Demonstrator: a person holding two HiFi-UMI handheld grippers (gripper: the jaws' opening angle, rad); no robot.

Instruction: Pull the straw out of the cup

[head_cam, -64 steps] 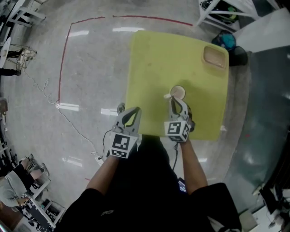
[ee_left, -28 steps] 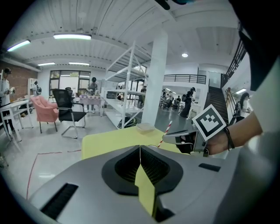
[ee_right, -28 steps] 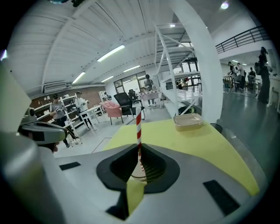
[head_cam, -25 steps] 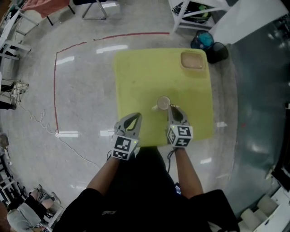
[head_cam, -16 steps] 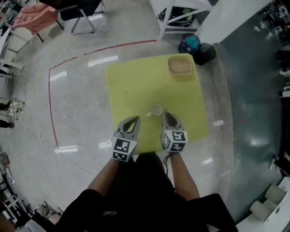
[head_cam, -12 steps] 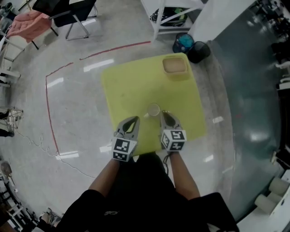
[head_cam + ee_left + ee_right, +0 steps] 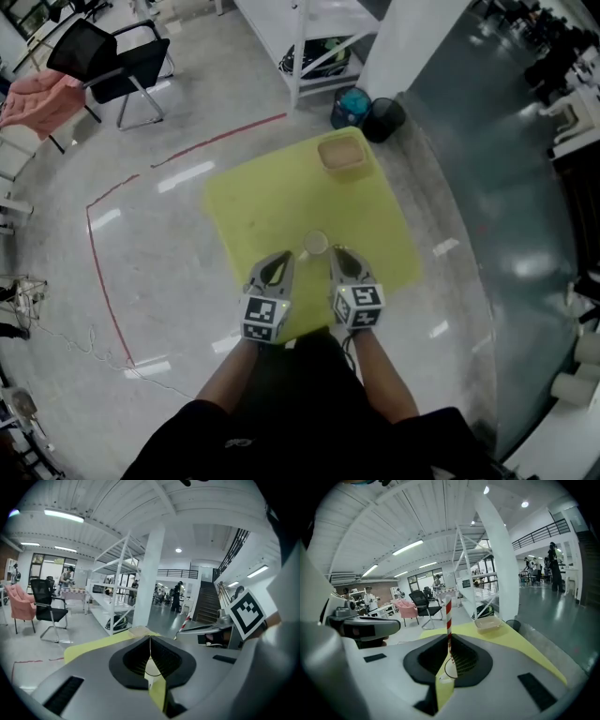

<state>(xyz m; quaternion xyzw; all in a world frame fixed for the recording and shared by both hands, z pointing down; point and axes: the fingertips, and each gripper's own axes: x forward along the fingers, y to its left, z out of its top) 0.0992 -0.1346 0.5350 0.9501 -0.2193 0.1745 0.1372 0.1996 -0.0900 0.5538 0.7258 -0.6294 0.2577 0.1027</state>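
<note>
Slippage looms: right hand-held gripper [image 7: 449, 641] pinches the thin straw [image 7: 448, 613], seemingly clear of the cup [image 7: 316, 243]; left hand-held gripper [image 7: 150, 641] closed, empty.

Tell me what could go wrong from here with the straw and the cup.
1. The right gripper pinches the thin striped straw at one spot, with a long stretch standing free past the jaws; it may swivel or slip out.
2. The cup stands free on the yellow table. The left gripper is shut on nothing, so a dragging straw end might tip the cup.
</note>
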